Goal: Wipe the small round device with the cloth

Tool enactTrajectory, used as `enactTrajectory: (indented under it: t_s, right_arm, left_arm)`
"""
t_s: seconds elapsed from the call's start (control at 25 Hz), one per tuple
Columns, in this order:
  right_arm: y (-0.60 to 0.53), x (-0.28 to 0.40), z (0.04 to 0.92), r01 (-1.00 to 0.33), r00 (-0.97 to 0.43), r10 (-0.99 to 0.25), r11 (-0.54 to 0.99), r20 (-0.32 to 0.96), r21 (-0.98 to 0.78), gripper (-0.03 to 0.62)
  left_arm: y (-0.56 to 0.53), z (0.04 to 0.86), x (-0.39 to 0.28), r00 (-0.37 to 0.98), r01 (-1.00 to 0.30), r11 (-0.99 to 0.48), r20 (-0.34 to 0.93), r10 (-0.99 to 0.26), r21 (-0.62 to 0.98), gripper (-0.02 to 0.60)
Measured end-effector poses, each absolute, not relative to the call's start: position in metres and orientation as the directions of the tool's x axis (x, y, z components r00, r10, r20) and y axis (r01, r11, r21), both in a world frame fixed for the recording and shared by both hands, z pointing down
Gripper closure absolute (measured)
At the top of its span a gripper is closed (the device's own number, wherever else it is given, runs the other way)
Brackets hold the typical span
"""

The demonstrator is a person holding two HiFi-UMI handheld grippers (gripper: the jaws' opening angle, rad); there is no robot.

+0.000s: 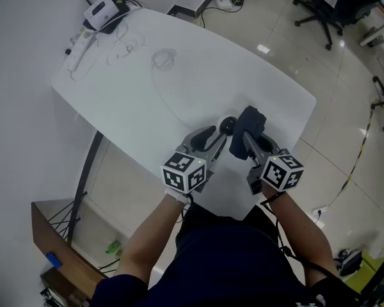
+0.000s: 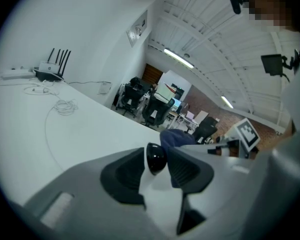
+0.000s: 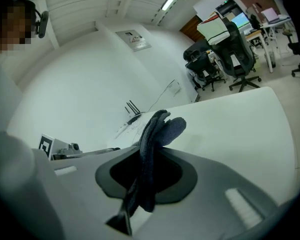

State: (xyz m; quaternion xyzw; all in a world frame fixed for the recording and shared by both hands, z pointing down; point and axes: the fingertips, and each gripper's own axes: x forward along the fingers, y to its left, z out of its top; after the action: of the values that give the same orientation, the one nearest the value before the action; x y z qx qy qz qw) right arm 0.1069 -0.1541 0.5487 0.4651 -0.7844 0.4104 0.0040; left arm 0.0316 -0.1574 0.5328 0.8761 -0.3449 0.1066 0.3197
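Black round device (image 2: 155, 157), dark blue cloth (image 3: 157, 129), white table (image 1: 179, 62)

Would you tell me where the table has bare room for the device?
The table is bare across its middle and right end, from the coiled cable to the cloth. Crowded: the far-left corner, with router and power strip.

On the table (image 1: 179, 75), near its front edge, the small round device (image 2: 155, 158) sits between the jaws of your left gripper (image 1: 223, 134). Just to its right is the cloth (image 3: 157, 129), pinched in your right gripper (image 3: 151, 171). Behind them, mid-table, lies a cable coil (image 1: 164, 57) — further back, at the far left corner, sit the router (image 1: 102, 10) and a power strip (image 1: 80, 47). An office chair (image 1: 329, 5) stands on the floor beyond, far right.
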Motion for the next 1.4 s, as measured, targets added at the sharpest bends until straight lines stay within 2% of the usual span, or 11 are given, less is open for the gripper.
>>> enactTrajectory:
  t_s: [0.32, 0.72, 0.92, 1.0, 1.2, 1.32, 1.4]
  right_arm:
    - [-0.146, 0.116, 0.585, -0.71, -0.56, -0.713, 0.152, 0.421, -0.687, 0.52]
    - [-0.147, 0.117, 0.638, -0.818, -0.52, -0.568, 0.119, 0.638, -0.562, 0.52]
    - [-0.148, 0.12, 0.653, -0.882, -0.463, -0.497, 0.177, 0.734, -0.436, 0.519]
    - [-0.153, 0.123, 0.64, -0.887, -0.451, -0.529, 0.172, 0.719, -0.429, 0.519]
    - [-0.16, 0.128, 0.57, -0.888, -0.433, -0.695, 0.22, 0.574, -0.403, 0.519]
    - [-0.163, 0.116, 0.539, -0.9, -0.435, -0.733, 0.326, 0.524, -0.29, 0.519]
    - [-0.165, 0.104, 0.535, -0.9, -0.428, -0.714, 0.392, 0.555, -0.189, 0.519]
  left_arm:
    - [-0.152, 0.551, 0.036, 0.741, -0.671, -0.55, 0.439, -0.508, 0.497, 0.431]
    - [-0.149, 0.547, 0.035, 0.737, -0.675, -0.548, 0.435, -0.517, 0.494, 0.431]
    - [-0.137, 0.546, 0.026, 0.729, -0.684, -0.53, 0.43, -0.533, 0.502, 0.431]
    - [-0.13, 0.544, 0.018, 0.722, -0.69, -0.518, 0.425, -0.547, 0.505, 0.431]
    - [-0.111, 0.539, -0.001, 0.7, -0.708, -0.488, 0.414, -0.582, 0.511, 0.434]
    - [-0.104, 0.538, -0.012, 0.69, -0.715, -0.475, 0.409, -0.597, 0.512, 0.436]
    - [-0.103, 0.537, -0.018, 0.684, -0.719, -0.467, 0.406, -0.606, 0.515, 0.439]
